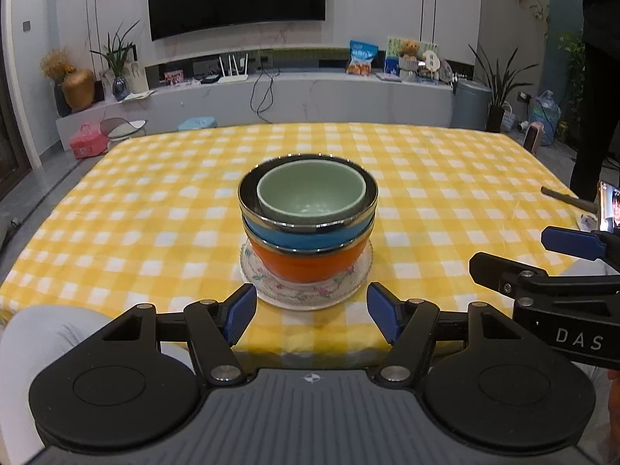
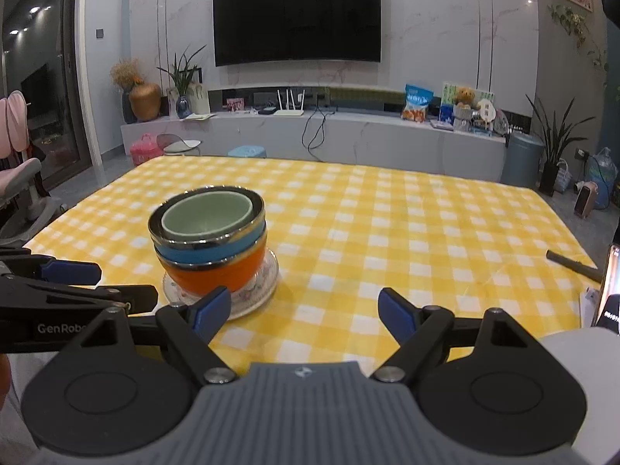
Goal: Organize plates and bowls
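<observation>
Room: a living room with a dark wall television (image 2: pixel 296 15) over a long low console; in front stands a table under a yellow checked cloth (image 1: pixel 426 178).
Stack: an orange bowl (image 1: pixel 308 261) sits on a floral plate (image 1: pixel 271 290), a blue bowl (image 1: pixel 306 234) nests in it, and a green bowl (image 1: pixel 310 190) sits inside a steel-rimmed one on top. The pile stands near the table's near edge, roughly mid-width.
Left gripper (image 1: pixel 310 316): jaws spread wide, nothing between them, aimed straight at the plate and just short of it.
Right gripper (image 2: pixel 304 312): also wide open and empty, off to the stack's right, its left finger just beside the plate's rim in its own view.
Step in hand: the sorting looks done or nearly so; any further handling should take the plate by its rim, low and level, since the nested bowls would likely slide if tilted.
Edges: the near table edge lies close under both tools; a pull toward the person risks dragging the plate off.
Open room: bare cloth stretches far behind and to the right of the stack; a phone (image 2: pixel 610 286) and a dark rod (image 2: pixel 573 265) sit at the far right edge.
</observation>
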`<state>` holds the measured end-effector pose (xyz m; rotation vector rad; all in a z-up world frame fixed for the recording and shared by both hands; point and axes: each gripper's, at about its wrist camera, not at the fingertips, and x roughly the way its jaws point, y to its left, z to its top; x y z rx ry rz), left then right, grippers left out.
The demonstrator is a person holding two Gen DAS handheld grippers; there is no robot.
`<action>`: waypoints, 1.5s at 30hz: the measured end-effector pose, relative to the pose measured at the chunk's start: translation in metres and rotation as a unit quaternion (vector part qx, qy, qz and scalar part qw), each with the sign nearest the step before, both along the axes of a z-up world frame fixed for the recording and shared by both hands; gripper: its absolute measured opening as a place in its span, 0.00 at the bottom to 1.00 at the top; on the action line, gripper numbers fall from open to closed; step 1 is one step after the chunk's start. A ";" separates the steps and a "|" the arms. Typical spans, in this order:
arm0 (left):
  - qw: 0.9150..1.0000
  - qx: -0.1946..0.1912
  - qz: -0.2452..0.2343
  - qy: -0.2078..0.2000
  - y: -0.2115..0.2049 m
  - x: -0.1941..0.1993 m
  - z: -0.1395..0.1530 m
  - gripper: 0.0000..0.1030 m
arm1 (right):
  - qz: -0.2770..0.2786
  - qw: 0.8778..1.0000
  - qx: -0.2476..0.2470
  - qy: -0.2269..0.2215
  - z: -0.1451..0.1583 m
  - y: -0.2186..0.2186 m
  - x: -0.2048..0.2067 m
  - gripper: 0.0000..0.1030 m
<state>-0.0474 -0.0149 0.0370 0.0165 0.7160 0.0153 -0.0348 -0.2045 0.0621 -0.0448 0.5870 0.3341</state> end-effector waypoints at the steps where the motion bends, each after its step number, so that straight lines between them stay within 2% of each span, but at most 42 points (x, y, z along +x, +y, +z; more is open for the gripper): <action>1: 1.000 0.000 0.001 0.003 -0.001 0.001 -0.001 0.75 | 0.000 1.000 0.001 0.002 -0.002 0.000 0.000 0.80; 7: 1.000 -0.010 -0.001 0.015 -0.002 0.002 -0.004 0.75 | -0.006 1.000 0.004 0.017 -0.009 -0.002 0.002 0.80; 12: 1.000 -0.021 -0.005 0.021 -0.003 0.001 -0.002 0.75 | -0.005 1.000 0.004 0.012 -0.006 -0.002 -0.001 0.83; 45: 1.000 -0.007 0.010 0.021 0.004 0.002 -0.006 0.75 | -0.008 1.000 -0.002 0.030 -0.008 0.002 0.002 0.85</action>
